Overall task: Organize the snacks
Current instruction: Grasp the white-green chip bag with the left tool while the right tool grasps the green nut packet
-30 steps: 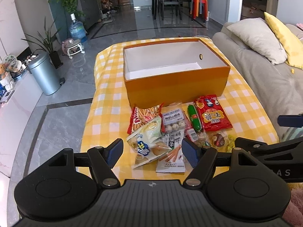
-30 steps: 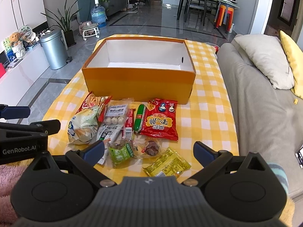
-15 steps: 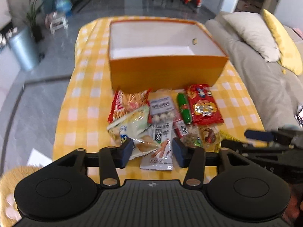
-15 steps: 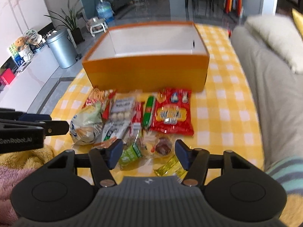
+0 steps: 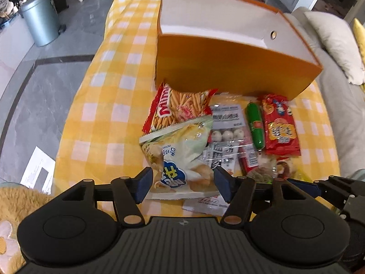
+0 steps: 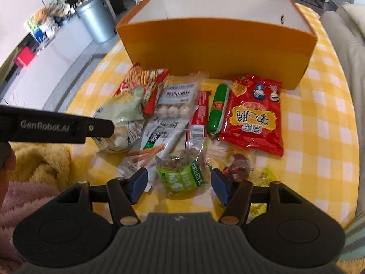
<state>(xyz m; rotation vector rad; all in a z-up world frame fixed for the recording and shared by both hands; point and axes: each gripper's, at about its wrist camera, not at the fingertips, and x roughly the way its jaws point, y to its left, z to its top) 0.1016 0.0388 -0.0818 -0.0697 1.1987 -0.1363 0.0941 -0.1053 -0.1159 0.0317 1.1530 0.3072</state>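
An empty orange box with a white inside stands on the yellow checked table; it also shows in the right wrist view. Several snack packs lie in front of it. My left gripper is open, its jaws either side of a pale green chip bag. Behind that lies a red stick-snack bag. My right gripper is open around a small green pack. A green sausage and a red bag lie further ahead.
A grey sofa with pillows runs along the table's right side. A metal bin stands on the floor at the left. A furry yellow blanket lies at the table's near left. The left gripper's body crosses the right wrist view.
Both grippers have moved forward and down toward the snack pile. The left one now straddles the chip bag, the right one the green pack. Both stay open.
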